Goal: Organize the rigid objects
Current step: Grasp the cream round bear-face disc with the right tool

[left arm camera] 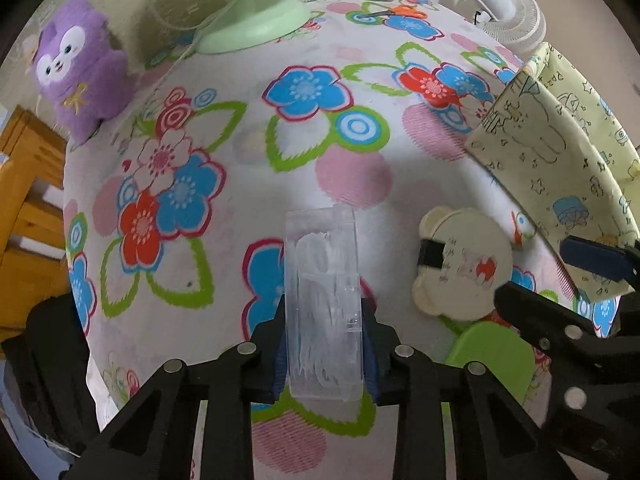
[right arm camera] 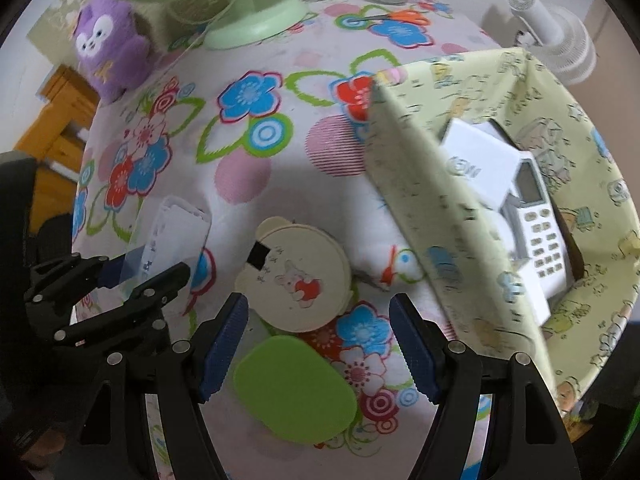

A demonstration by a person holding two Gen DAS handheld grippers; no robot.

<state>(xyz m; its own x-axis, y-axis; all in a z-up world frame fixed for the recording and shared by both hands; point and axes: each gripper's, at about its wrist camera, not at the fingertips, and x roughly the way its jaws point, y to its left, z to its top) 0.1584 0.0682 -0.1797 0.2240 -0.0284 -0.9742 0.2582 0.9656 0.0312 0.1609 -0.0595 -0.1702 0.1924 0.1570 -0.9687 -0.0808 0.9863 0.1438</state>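
The left gripper (left arm camera: pixel 326 354) has its fingers clamped on a clear box (left arm camera: pixel 323 304), upright on the flowered counter (left arm camera: pixel 248 152) toward its near edge. The right gripper (right arm camera: pixel 320 344) hangs with fingers wide over a green lid (right arm camera: pixel 294 392) and a round cream case (right arm camera: pixel 298 280). A fabric bin (right arm camera: pixel 460 208) at the right edge holds a remote (right arm camera: pixel 540 228) and a white box (right arm camera: pixel 476 160).

Left gripper (left arm camera: pixel 326 354): I have its blue pads clamped on the clear plastic box (left arm camera: pixel 323 304).
Clear box: stands upright over the flowered tablecloth (left arm camera: pixel 360 80).
Right gripper (left arm camera: pixel 560 276): I see it at the right, one finger by the round cream case (left arm camera: pixel 466 264).
Green lid (left arm camera: pixel 494 354): just below that case.
Fabric bin (left arm camera: pixel 560 152): right edge.
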